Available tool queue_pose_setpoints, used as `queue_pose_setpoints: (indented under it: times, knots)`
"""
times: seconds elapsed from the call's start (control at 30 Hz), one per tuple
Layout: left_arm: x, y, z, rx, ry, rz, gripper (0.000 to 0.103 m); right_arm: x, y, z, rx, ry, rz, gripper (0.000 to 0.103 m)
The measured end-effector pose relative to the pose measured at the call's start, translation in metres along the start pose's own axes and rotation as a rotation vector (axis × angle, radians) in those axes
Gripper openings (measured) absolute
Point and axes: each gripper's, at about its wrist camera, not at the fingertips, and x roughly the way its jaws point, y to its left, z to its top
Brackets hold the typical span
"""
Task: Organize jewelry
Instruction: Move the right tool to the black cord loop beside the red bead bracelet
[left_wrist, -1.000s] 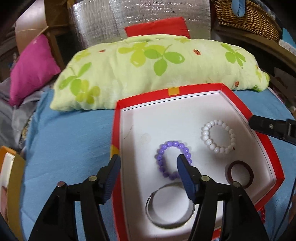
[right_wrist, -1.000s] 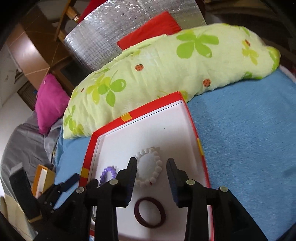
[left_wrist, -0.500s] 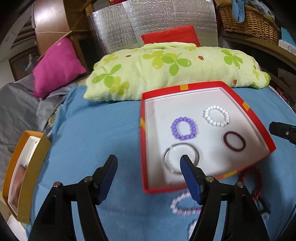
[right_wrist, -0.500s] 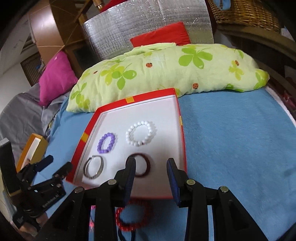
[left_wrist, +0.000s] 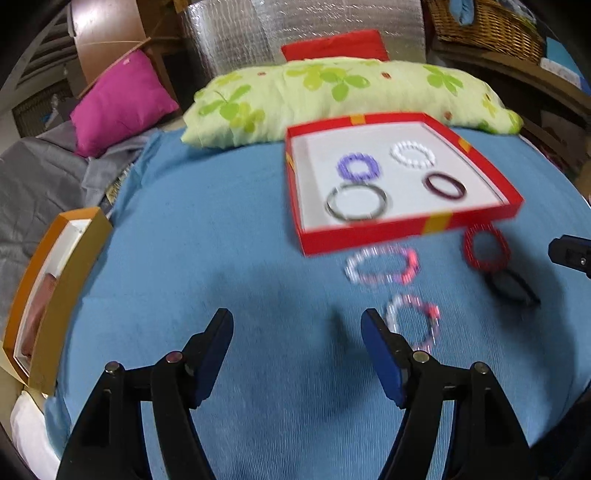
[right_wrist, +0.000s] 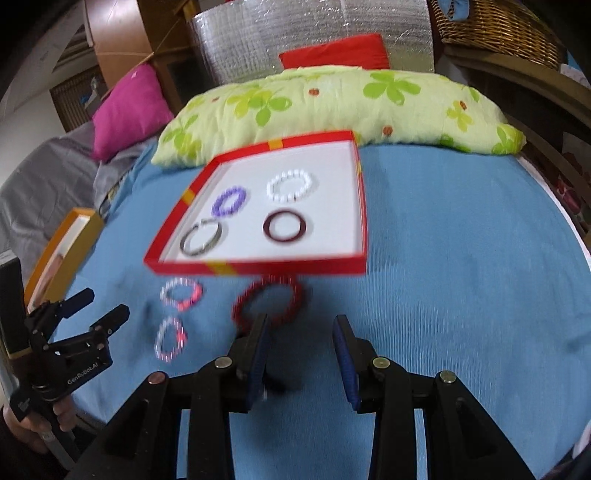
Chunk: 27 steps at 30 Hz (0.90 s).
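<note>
A red box (left_wrist: 406, 229) on the blue blanket holds a purple bead bracelet (left_wrist: 343, 168), a white bead bracelet (left_wrist: 397, 155), a dark red ring (left_wrist: 428, 181) and a silver bangle (left_wrist: 382, 201). In front of it lie a red bead bracelet (right_wrist: 240, 308), two pink-and-white bracelets (right_wrist: 194, 295) (right_wrist: 160, 338) and a black band (left_wrist: 511, 286). My left gripper (left_wrist: 297, 323) is open over bare blanket, its right finger beside the nearer pink-and-white bracelet. My right gripper (right_wrist: 301, 322) is open and empty, its left finger at the red bead bracelet's near edge.
A green flowered pillow (left_wrist: 351, 85) lies behind the box, with a pink cushion (left_wrist: 122, 99) to the left. An orange box (left_wrist: 55, 280) sits at the blanket's left edge. A wicker basket (right_wrist: 498, 29) stands at the back right. A hand (right_wrist: 33, 428) holds the left gripper.
Both grippers have drawn back from over the box toward the near side of the blanket. The loose bracelets in front of the box have come into view. The left jaws stand slightly wider.
</note>
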Motion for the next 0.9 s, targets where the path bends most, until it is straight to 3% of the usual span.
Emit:
queue_pose_setpoints:
  times: [0.27, 0.9]
  knots:
    - [-0.001, -0.007, -0.016, 0.082, 0.004, -0.014, 0.072, 0.01, 0.007, -0.028, -0.065, 0.078, 0.026, 0.039]
    - [0.004, -0.029, -0.004, 0.104, 0.009, -0.028, 0.073, 0.034, 0.025, -0.021, -0.059, 0.139, 0.037, 0.039]
